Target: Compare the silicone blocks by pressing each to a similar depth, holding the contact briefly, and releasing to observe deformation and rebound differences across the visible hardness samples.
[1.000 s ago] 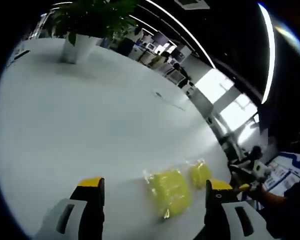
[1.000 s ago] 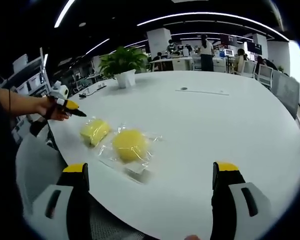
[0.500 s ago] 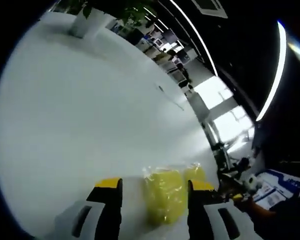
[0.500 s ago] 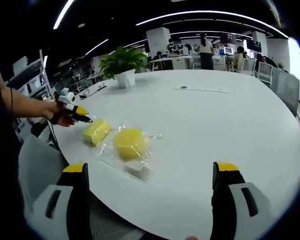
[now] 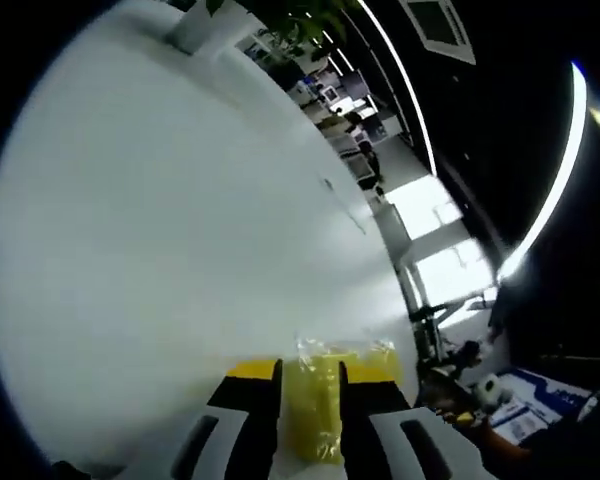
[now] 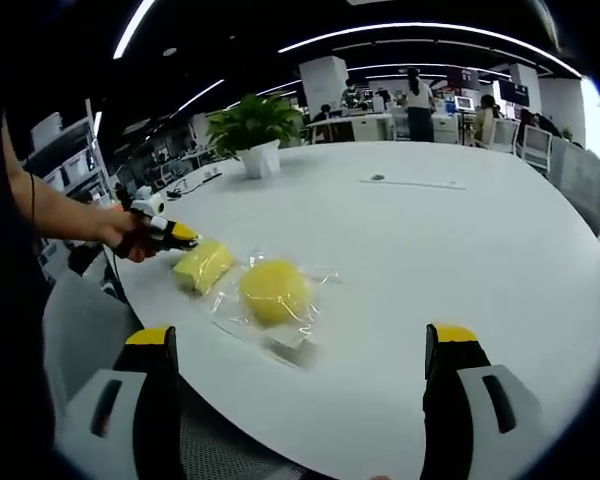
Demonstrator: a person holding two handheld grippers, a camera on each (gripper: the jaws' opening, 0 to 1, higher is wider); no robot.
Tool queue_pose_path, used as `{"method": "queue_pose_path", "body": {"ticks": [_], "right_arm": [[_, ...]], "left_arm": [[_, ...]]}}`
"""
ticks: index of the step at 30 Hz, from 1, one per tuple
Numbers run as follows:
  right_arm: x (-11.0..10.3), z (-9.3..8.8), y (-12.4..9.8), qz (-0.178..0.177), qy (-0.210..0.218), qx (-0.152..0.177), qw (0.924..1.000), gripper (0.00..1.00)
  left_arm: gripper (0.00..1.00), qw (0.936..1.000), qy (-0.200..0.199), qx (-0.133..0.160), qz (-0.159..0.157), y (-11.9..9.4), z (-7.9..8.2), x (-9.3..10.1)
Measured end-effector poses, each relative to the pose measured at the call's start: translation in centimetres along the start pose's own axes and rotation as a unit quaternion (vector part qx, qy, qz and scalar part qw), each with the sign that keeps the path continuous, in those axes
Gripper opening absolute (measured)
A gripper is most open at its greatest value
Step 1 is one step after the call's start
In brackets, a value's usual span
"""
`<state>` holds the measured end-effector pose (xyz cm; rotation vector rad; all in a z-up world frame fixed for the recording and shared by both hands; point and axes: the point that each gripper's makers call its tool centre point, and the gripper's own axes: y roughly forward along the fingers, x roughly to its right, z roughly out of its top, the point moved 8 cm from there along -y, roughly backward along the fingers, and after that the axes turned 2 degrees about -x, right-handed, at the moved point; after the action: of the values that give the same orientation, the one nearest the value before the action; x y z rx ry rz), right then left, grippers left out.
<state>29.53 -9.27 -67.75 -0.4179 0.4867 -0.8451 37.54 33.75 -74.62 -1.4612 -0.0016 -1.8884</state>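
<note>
Rectangular yellow silicone block [image 6: 202, 266], in clear wrap, near the edge of the white round table [image 6: 460, 250]; clamped between the jaws of the left gripper [image 5: 311, 372], which a person's hand [image 6: 130, 232] holds. Round yellow silicone block [image 6: 273, 291], in a clear bag, just beside the rectangular one, farther from the hand. Right gripper [image 6: 303, 345]: jaws wide apart, hanging over the table edge, nearer than both blocks, touching neither. Potted plant [image 6: 251, 128]: far side of the table, well apart from the blocks.
</note>
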Motion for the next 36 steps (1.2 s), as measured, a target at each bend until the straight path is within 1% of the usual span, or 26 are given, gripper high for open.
{"method": "queue_pose_path", "body": {"ticks": [1,3,4,6,7,8,9,11,12,14,15,16,17,19,22,25,27,29,31,33,36], "right_arm": [[0.1,0.0,0.0,-0.002,0.001,0.0,1.0,0.96],[0.2,0.0,-0.1,-0.004,-0.004,-0.003,1.0,0.96],[0.2,0.1,-0.1,-0.003,-0.004,-0.004,1.0,0.96],[0.3,0.1,-0.1,-0.004,0.0,-0.002,1.0,0.96],[0.3,0.1,-0.2,-0.004,0.001,-0.001,1.0,0.96],[0.4,0.1,-0.1,-0.005,0.004,-0.001,1.0,0.96],[0.5,0.1,-0.1,-0.006,0.006,-0.001,1.0,0.96],[0.5,-0.1,0.0,-0.008,-0.002,-0.008,0.9999,0.96],[0.4,-0.3,0.1,-0.008,-0.009,-0.014,0.9998,0.96],[0.3,-0.4,0.2,-0.006,-0.01,-0.017,0.9998,0.96],[0.3,-0.4,0.2,-0.005,-0.01,-0.017,0.9998,0.96],[0.3,-0.5,0.3,-0.005,-0.009,-0.017,0.9998,0.96],[0.3,-0.4,0.3,-0.007,-0.01,-0.016,0.9998,0.96],[0.2,-0.3,0.3,-0.011,-0.013,-0.013,0.9998,0.96],[0.1,-0.4,0.3,-0.009,-0.012,-0.012,0.9998,0.96],[0.2,-0.5,0.1,-0.01,-0.012,-0.011,0.9998,0.96],[0.2,-0.5,0.0,-0.012,-0.012,-0.011,0.9998,0.96],[0.3,-0.8,-0.1,-0.017,-0.019,-0.018,0.9995,0.96],[0.3,-1.0,-0.1,-0.016,-0.018,-0.019,0.9995,0.96],[0.3,-1.0,-0.2,-0.016,-0.016,-0.02,0.9995,0.96],[0.3,-1.1,-0.2,-0.015,-0.012,-0.017,0.9997,0.96]], "left_arm": [[0.22,1.0,-0.005,0.001,-0.004,0.1,0.0,0.0],[0.2,0.9999,-0.011,-0.003,0.001,0.4,-0.2,-0.2],[0.18,0.9999,-0.012,-0.004,0.002,0.5,-0.2,-0.2],[0.17,0.9995,-0.03,0.0,0.009,0.8,-0.3,-0.5],[0.17,0.9988,-0.048,0.01,0.009,1.0,-0.1,-0.6],[0.17,0.9979,-0.062,0.014,0.004,1.1,-0.1,-0.6],[0.16,0.9976,-0.068,0.01,0.003,1.0,-0.3,-0.7],[0.08,0.9976,-0.067,0.008,-0.011,1.0,-0.4,-0.4],[0.07,0.9977,-0.068,0.008,-0.007,1.0,-0.4,-0.4],[0.06,0.9987,-0.051,0.004,-0.01,0.9,-0.4,-0.3],[0.06,0.9986,-0.052,0.003,-0.01,0.9,-0.5,-0.3],[0.06,0.9974,-0.071,0.001,-0.011,0.9,-0.5,-0.3],[0.06,0.9968,-0.08,0.002,-0.008,0.9,-0.5,-0.4],[0.07,0.998,-0.062,0.006,-0.009,0.8,-0.5,-0.3],[0.09,0.9969,-0.077,0.01,-0.011,0.8,-0.7,-0.4],[0.11,0.9978,-0.065,0.013,-0.005,0.7,-0.7,-0.4],[0.12,0.9979,-0.064,0.012,-0.006,0.8,-0.7,-0.4],[0.12,0.9972,-0.073,0.01,-0.012,0.7,-0.8,-0.5],[0.11,0.9972,-0.073,0.009,-0.015,0.7,-0.9,-0.4],[0.08,0.997,-0.073,0.006,-0.024,0.6,-1.0,-0.3],[0.06,0.9966,-0.077,0.007,-0.026,0.8,-1.2,-0.2]]}}
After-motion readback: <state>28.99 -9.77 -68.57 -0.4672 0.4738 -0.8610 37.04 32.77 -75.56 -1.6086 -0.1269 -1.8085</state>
